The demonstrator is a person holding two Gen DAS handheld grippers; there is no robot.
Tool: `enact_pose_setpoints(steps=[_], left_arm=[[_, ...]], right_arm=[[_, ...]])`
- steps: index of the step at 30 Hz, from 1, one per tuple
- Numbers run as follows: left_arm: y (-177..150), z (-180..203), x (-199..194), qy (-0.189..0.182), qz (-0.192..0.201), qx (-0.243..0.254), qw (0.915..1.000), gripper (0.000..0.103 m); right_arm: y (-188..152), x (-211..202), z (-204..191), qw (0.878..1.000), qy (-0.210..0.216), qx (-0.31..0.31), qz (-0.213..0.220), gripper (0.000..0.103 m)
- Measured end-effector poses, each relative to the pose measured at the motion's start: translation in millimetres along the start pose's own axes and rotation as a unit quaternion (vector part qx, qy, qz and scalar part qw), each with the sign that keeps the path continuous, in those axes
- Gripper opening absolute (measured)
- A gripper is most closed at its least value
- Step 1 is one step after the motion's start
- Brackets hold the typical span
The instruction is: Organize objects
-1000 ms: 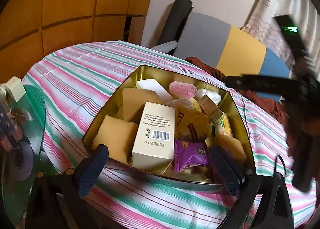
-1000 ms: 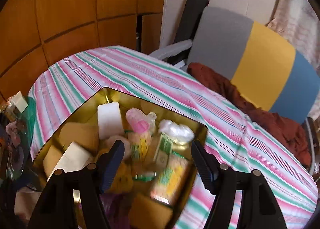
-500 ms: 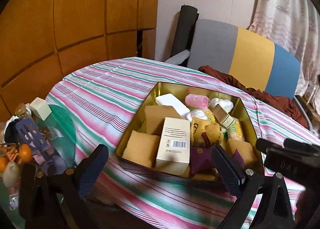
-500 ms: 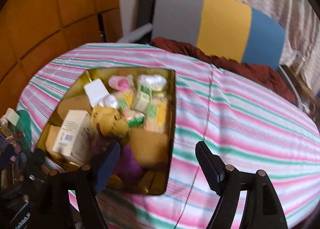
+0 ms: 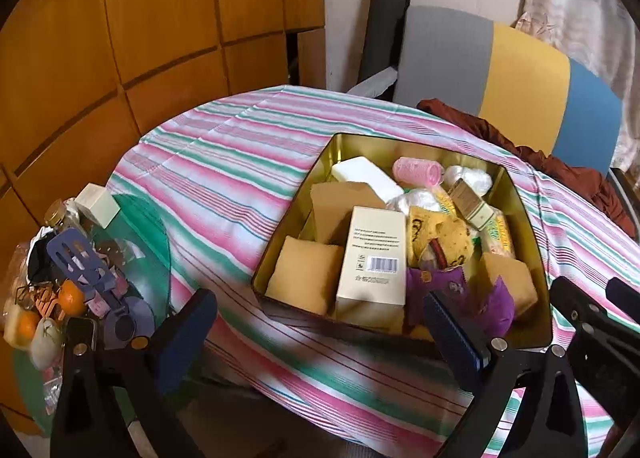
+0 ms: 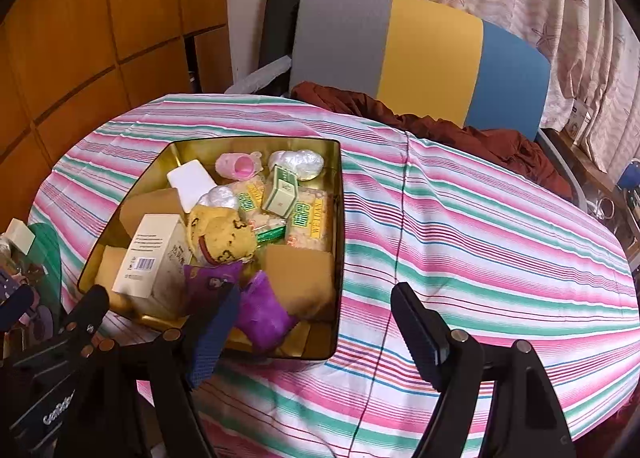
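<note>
Gold tin (image 6: pixel 338 194) packed with boxes, packets on striped bench (image 6: pixel 480 238); left gripper (image 5: pixel 320 334), right gripper (image 6: pixel 312 334) held spread, empty, above near edge; step undetermined.

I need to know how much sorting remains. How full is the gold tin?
Full: the gold tin is crowded with boxes, packets and a pink roller, piled over each other, hiding its floor.

A tin (image 5: pixel 532 218) sits on the worktop (image 5: pixel 224 178), toward its left half in the right wrist view. Inside the tin: a carton (image 5: pixel 372 258) at the near left, a roller (image 5: pixel 418 173) at the far side, a pouch (image 6: pixel 260 310) at the near edge. A chair (image 6: pixel 428 58) stands behind the worktop, with a cloth (image 6: pixel 440 126) heaped on its seat. A glass side table (image 5: pixel 136 242) lies left of the worktop, carrying a spatula (image 5: pixel 80 262) and fruit (image 5: pixel 72 296).
</note>
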State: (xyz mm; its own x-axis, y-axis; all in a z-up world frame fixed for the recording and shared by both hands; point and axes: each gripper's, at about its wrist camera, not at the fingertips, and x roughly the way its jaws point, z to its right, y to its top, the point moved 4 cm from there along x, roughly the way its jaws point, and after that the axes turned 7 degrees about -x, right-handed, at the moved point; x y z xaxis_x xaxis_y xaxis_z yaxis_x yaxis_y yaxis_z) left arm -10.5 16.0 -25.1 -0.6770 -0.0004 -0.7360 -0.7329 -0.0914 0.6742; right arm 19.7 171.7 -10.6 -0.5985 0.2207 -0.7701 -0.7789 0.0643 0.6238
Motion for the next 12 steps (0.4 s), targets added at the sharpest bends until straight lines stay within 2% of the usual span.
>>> enact_pose_setpoints(steps=[12], left_arm=[[0.7,-5.9,4.3,0.033,0.007,0.005,0.9994,0.103]], right_arm=[[-3.1,9.1,-4.3,1.000,0.001,0.000,-0.009,0.079]])
